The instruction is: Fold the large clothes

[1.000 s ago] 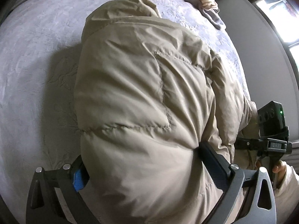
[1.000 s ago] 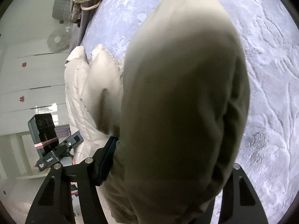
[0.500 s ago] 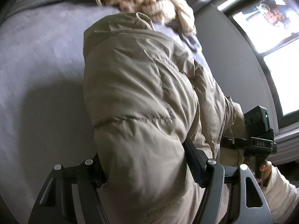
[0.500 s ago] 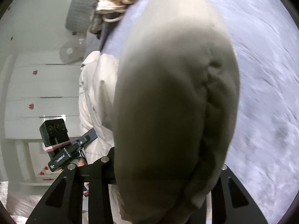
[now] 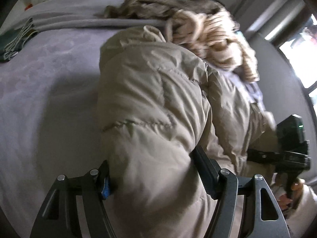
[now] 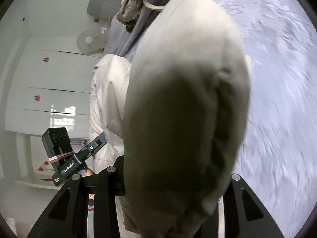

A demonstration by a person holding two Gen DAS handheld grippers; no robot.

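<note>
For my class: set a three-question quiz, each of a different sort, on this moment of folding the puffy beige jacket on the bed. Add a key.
1. True or false: both grippers' jaws are clamped on the beige jacket.
2. What lies on the grey bedspread beyond the jacket's far end?
A. a heap of clothes
B. a laptop
C. a pair of shoes
3. Fill in: the white cupboard doors bear small ___ marks.

Key: 1 true; 2 A; 3 red.

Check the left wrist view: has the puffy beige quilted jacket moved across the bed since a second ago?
Yes. The puffy beige quilted jacket has travelled up the grey bedspread toward the striped cream clothes pile, which its far edge now touches.
</note>
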